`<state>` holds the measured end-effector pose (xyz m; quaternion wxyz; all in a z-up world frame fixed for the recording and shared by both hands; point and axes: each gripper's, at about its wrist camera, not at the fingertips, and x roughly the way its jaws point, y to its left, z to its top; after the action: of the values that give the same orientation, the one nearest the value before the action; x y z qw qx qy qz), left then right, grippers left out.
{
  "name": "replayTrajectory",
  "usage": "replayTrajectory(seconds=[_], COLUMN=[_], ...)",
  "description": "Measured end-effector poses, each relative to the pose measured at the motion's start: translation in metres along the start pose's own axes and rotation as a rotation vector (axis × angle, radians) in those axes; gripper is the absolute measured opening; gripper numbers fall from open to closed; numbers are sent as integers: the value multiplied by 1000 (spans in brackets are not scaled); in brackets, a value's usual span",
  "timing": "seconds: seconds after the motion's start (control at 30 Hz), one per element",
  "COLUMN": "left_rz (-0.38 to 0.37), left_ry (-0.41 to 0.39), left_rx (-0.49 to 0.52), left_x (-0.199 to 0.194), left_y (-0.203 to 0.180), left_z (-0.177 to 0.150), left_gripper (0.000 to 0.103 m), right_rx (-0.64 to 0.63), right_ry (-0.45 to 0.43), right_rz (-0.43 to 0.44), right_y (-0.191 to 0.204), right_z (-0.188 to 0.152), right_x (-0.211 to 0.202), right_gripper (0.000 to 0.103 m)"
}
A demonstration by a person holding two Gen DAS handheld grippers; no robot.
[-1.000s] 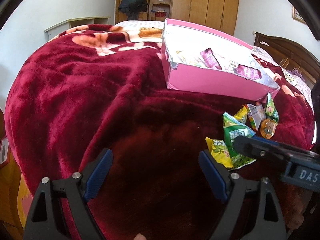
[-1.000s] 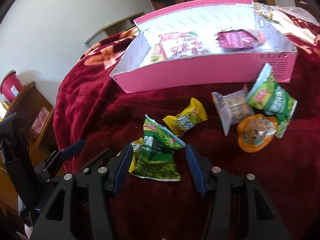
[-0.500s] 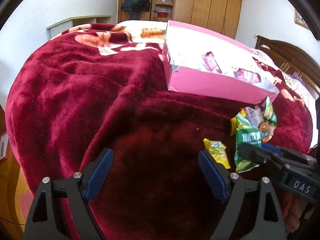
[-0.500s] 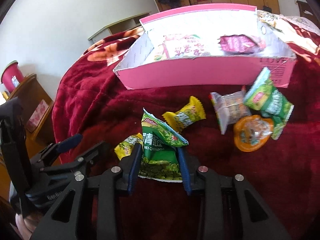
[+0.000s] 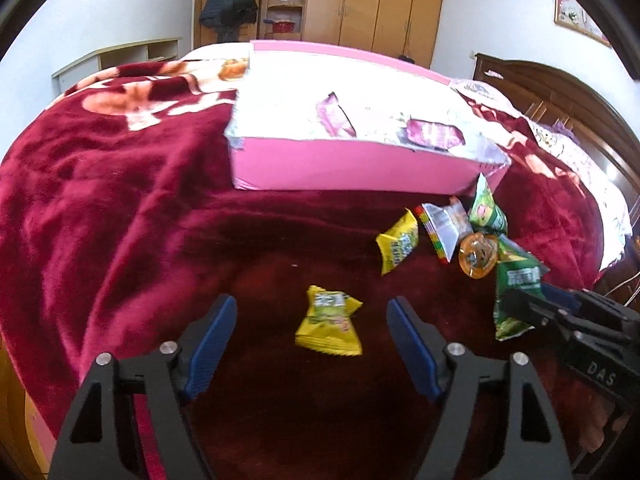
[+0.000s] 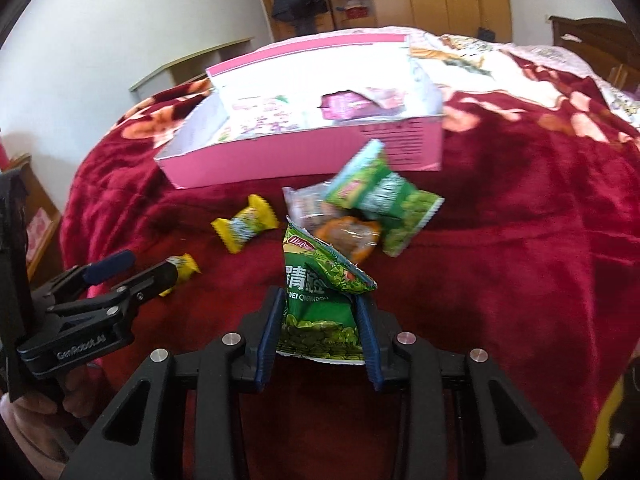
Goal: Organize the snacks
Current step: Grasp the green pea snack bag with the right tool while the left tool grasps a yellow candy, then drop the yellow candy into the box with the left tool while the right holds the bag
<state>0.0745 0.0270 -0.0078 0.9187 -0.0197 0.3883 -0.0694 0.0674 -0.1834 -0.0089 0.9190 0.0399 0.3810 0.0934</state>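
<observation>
While the red blanket (image 5: 120,208) carries the pink box (image 6: 300,164) at twelve o'clock, loose snacks crowd the ground before it: a yellow candy (image 6: 245,223), a clear packet (image 6: 304,204), an orange jelly cup (image 6: 348,236) and a light green bag (image 6: 384,196) overlapping one another. The right gripper (image 6: 320,320) is clenched on a dark green pea bag (image 6: 316,300), crumpled, its top flap folded over. At nine o'clock of it the left gripper (image 5: 312,320) has just been closing, jaws apart, with a yellow packet (image 5: 330,324) lying between them, untouched.
</observation>
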Motion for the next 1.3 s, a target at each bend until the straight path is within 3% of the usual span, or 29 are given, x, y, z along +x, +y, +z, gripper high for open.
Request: replayTrajectory(seconds=[0.07, 0.33, 0.6, 0.73, 0.87, 1.13, 1.3], left_rz=[-3, 90, 98, 117, 108, 42, 30], left_ry=[12, 12, -3, -8, -9, -5, -45], left_rx=[-4, 49, 55, 74, 99, 48, 40], left_x=[5, 20, 18, 15, 13, 6, -4], left_y=[-4, -14, -16, -20, -25, -19, -18], left_z=[-1, -12, -15, -17, -17, -8, 2], left_gripper=[73, 71, 68, 54, 33, 33, 33], right_rx=[0, 29, 63, 61, 66, 72, 70], right_ry=[0, -27, -34, -36, -35, -18, -22], right_rz=[-7, 20, 53, 57, 70, 66, 57], right_y=[-3, -11, -18, -19, -21, -21, -19], right_z=[-3, -10, -17, -19, -20, -18, -18], right_x=[1, 8, 15, 16, 17, 17, 17], right_gripper=[37, 37, 41, 42, 43, 43, 43])
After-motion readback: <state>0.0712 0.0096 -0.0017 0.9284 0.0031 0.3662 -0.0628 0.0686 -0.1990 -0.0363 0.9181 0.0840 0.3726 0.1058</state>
